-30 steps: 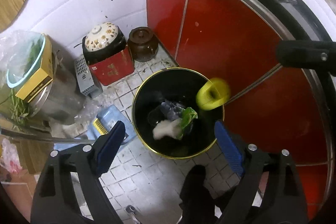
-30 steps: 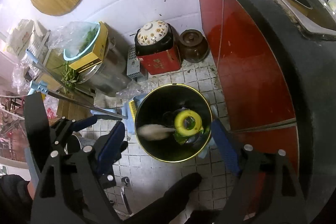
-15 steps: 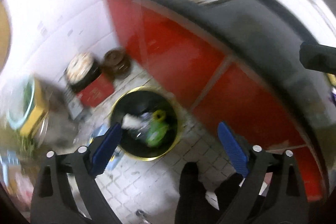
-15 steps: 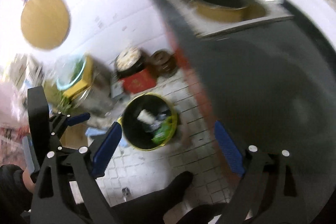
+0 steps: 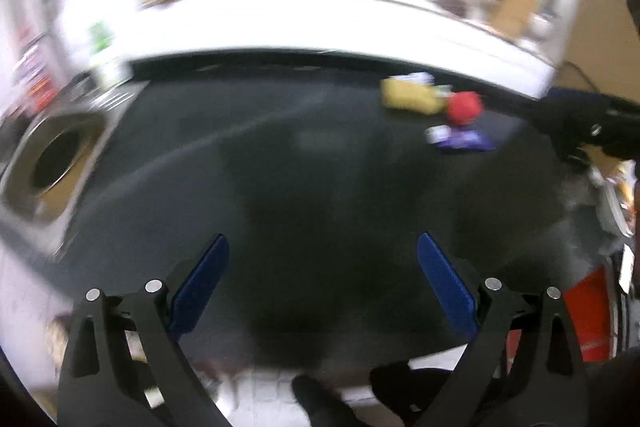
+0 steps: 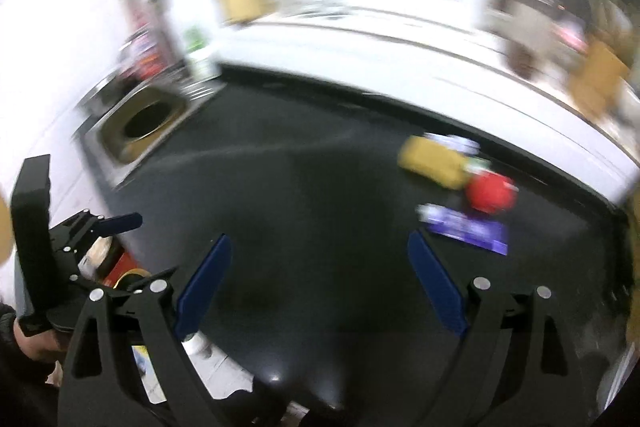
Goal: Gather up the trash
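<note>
Though motion blurs both views, three pieces of trash show at the far right of the dark matte countertop [image 6: 304, 211]: one crumpled yellow wrapper [image 6: 434, 163], one round red lump [image 6: 491, 191] touching it, and one flat purple packet [image 6: 468, 229] just beside. The left gripper [image 5: 322, 259] and right gripper [image 6: 318, 259] are spread wide, empty.
</note>
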`<state>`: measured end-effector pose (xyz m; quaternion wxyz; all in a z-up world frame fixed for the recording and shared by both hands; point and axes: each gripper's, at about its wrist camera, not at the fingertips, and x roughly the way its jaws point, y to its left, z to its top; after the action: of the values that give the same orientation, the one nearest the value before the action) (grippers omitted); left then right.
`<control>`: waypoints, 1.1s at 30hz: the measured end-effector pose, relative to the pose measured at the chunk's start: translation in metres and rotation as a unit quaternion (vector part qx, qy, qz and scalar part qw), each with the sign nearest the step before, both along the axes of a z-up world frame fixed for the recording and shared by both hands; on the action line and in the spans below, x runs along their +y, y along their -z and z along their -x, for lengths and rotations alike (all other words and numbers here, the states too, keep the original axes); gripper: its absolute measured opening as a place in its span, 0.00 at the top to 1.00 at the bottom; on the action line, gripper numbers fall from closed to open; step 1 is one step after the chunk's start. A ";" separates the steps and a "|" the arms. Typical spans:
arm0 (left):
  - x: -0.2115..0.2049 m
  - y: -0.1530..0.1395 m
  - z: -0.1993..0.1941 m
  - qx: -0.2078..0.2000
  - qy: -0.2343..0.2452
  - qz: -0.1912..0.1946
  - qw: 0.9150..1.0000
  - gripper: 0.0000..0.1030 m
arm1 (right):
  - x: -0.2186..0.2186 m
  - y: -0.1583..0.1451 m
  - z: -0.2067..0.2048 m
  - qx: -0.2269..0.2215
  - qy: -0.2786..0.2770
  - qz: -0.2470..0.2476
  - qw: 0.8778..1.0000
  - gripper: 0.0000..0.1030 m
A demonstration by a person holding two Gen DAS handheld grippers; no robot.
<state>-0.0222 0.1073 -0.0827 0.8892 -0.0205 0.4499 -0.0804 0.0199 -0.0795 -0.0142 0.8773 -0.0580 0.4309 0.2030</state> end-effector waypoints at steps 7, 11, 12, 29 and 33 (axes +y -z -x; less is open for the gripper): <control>-0.104 -0.007 -0.037 0.006 0.094 -0.005 0.996 0.10 | -0.112 0.008 -0.012 0.002 0.098 -0.019 0.995 0.16; -0.130 -0.001 -0.046 0.016 0.108 -0.014 0.994 0.10 | -0.144 0.015 -0.020 0.003 0.117 -0.026 0.993 0.16; -0.135 0.000 -0.050 0.018 0.110 -0.016 0.994 0.10 | -0.148 0.014 -0.020 0.003 0.116 -0.028 0.993 0.16; -0.165 0.025 -0.107 0.044 0.114 -0.037 0.992 0.10 | -0.186 0.047 -0.053 0.027 0.143 -0.014 0.989 0.16; -0.166 0.026 -0.114 0.046 0.115 -0.037 0.992 0.10 | -0.191 0.051 -0.058 0.031 0.152 -0.020 0.988 0.16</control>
<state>0.0914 -0.0591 -0.1091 0.8526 0.0606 0.4921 -0.1650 0.0775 -0.2701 -0.0651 0.8851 0.0316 0.4577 0.0777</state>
